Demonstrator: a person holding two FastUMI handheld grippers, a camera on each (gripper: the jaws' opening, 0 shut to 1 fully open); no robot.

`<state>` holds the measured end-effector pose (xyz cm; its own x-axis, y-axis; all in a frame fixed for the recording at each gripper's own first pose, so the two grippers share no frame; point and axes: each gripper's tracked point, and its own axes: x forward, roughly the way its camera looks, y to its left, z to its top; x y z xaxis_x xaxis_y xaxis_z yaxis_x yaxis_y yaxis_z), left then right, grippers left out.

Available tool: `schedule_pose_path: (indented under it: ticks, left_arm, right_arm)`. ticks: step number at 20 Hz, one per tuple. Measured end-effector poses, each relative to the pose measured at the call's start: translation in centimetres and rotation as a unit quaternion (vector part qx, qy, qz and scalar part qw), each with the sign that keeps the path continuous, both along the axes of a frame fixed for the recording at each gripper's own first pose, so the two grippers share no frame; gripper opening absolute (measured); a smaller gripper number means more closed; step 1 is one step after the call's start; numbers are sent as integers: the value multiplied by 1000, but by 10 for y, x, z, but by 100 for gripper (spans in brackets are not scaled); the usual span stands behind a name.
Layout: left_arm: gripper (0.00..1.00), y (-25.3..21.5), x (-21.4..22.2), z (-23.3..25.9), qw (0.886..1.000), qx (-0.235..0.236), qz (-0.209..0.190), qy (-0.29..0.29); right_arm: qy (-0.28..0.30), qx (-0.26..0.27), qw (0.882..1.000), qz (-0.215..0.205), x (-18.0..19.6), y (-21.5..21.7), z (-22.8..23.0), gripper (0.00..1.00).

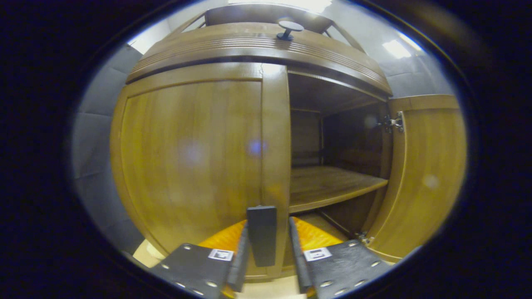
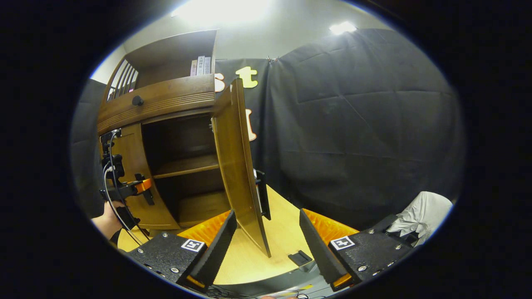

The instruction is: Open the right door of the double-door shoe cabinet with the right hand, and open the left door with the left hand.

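Shoe cabinet: right door swung wide; left door closed, its handle between left tool fingers, contact unclear. Right tool gapes, empty.

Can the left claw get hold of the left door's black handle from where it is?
Probably yes. The left claw already has the black handle between its fingers on the closed left door, with nothing in the way. Whether it is squeezing yet is unclear.

Bright overhead lamps, strong fisheye bending.
Ceiling light flares white; the cabinet interior lies in shadow; soft glare spots mark the left door.
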<state>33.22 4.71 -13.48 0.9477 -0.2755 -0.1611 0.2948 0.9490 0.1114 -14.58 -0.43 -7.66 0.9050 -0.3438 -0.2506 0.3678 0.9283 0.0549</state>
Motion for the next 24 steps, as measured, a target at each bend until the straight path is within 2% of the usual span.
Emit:
schedule_pose_path:
  ticks: [2, 7, 8, 12, 13, 14, 15, 17, 18, 19, 23, 24]
  left_arm:
    - [39, 2, 2, -3, 1000, -11, 8, 9]
    - [27, 3, -2, -3, 1000, -22, 6, 6]
    - [13, 3, -3, -3, 1000, -25, 7, 8]
    - [13, 7, -19, -1, 1000, -27, 1, 4]
    - [27, 9, -25, 0, 1000, -28, -1, 4]
    - [13, 11, -30, 2, 1000, -30, -3, 5]
    - [20, 12, -34, 3, 1000, -30, -5, 5]
    - [20, 15, -45, 5, 999, -31, -9, 4]
    - [27, 18, -52, 6, 999, -31, -9, 4]
    - [20, 23, -61, 4, 999, -32, -9, 4]
    - [20, 39, -86, 11, 999, -40, -6, 4]
    - [17, 43, -93, 13, 999, -42, -6, 5]
  right_arm:
    - [5, -4, 1000, 3, 1, 5, -2, 94]
    - [12, -11, 1000, 14, 2, 13, -5, 94]
    - [13, -11, 1000, 15, 2, 15, -6, 94]
    - [15, -3, 1000, 25, 6, 20, -12, 94]
    - [15, 0, 999, 28, 6, 20, -14, 94]
    - [16, 2, 999, 31, 7, 21, -15, 92]
    - [16, 3, 999, 35, 7, 22, -18, 92]
    - [19, 10, 999, 46, 12, 28, -22, 92]
    - [19, 15, 998, 52, 15, 30, -23, 94]
    - [19, 19, 998, 58, 18, 32, -25, 94]
    - [17, 33, 996, 83, 32, 43, -28, 94]
    - [18, 34, 995, 91, 36, 46, -29, 94]
